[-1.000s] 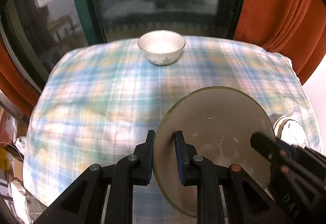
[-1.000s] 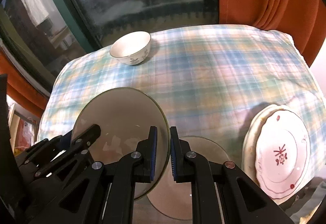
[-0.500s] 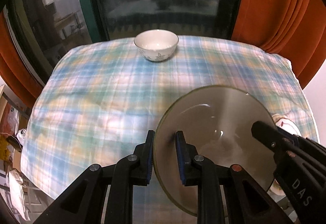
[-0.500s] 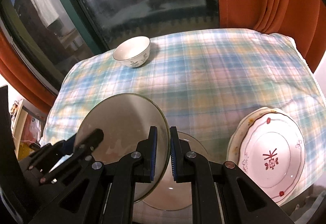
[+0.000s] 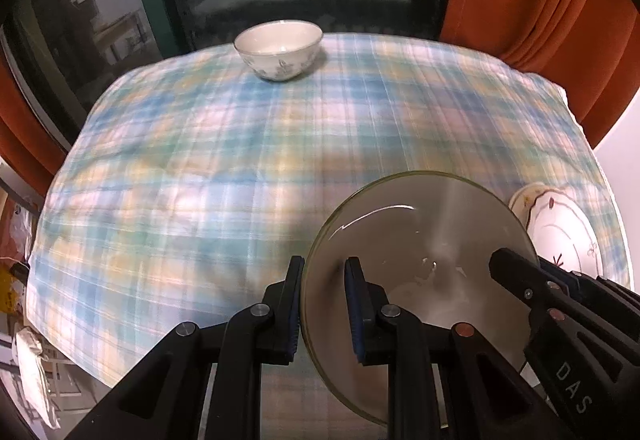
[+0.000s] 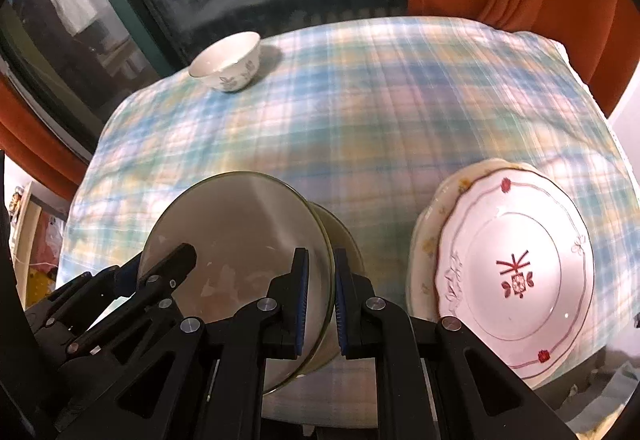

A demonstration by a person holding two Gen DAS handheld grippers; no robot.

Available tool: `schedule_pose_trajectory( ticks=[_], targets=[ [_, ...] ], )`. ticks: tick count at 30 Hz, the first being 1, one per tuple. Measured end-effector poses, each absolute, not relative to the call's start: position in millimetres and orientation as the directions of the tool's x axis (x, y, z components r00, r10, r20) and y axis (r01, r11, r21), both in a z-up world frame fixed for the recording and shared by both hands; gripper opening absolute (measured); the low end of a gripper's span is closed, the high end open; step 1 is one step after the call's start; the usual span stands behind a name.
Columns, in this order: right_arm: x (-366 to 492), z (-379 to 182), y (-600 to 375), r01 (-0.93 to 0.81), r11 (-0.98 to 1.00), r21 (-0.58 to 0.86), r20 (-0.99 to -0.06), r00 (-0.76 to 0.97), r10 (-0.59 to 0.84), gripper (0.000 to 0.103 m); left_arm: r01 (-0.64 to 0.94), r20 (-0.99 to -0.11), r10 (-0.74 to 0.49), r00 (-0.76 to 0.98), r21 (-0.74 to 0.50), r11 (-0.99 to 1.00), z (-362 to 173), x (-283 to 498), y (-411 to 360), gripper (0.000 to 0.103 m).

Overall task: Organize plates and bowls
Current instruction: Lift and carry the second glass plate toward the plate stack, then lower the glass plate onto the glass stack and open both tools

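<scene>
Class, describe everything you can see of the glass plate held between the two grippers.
The glass plate is round, smoky and see-through, with a thin greenish rim and pale smudges on its surface. It is tilted, raised above the checked tablecloth. The left gripper clamps one edge and the right gripper the opposite edge. A second similar plate lies beneath it; whether they touch is unclear.

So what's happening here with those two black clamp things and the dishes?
A person is tidying dishes with two handheld grippers. The left gripper and right gripper each pinch an opposite edge of one glass plate, holding it over another glass plate on the checked tablecloth. Beside them sits a stack of white patterned plates, and a small white bowl stands alone at the far edge.
</scene>
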State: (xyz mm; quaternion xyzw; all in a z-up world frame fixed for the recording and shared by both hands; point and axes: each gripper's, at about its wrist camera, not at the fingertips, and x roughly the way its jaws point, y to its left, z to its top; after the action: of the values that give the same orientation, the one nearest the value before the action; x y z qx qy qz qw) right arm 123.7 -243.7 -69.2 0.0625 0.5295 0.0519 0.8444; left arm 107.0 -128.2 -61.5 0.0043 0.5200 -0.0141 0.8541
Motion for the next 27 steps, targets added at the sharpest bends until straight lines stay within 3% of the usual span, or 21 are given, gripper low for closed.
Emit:
schedule_pose_trajectory(
  ticks=[17, 18, 21, 22, 27],
  targets=[
    [123, -86, -251, -0.015, 0.992, 0.127, -0.898, 0.422, 0.122, 0.017, 0.024, -0.904, -0.019, 0.427, -0.009, 1.000, -83, 108, -136, 0.019],
    [123, -86, -250, -0.017, 0.992, 0.127, -0.898, 0.422, 0.122, 0.021, 0.023, -0.905, -0.024, 0.424, -0.016, 1.000, -83, 107, -136, 0.022],
    [125, -87, -251, -0.001, 0.992, 0.125, -0.902, 0.417, 0.114, 0.052, 0.001, -0.905, -0.035, 0.424, -0.038, 0.999, -81, 108, -128, 0.034],
    [125, -87, -253, 0.014, 0.993, 0.115, -0.902, 0.420, 0.099, 0.058, -0.002, -0.903, -0.036, 0.429, -0.041, 0.999, -79, 109, -125, 0.035],
    [128, -85, -249, 0.015, 0.993, 0.114, -0.900, 0.424, 0.097, 0.062, -0.023, -0.893, -0.027, 0.449, -0.042, 0.999, -74, 110, -111, 0.058]
  ],
)
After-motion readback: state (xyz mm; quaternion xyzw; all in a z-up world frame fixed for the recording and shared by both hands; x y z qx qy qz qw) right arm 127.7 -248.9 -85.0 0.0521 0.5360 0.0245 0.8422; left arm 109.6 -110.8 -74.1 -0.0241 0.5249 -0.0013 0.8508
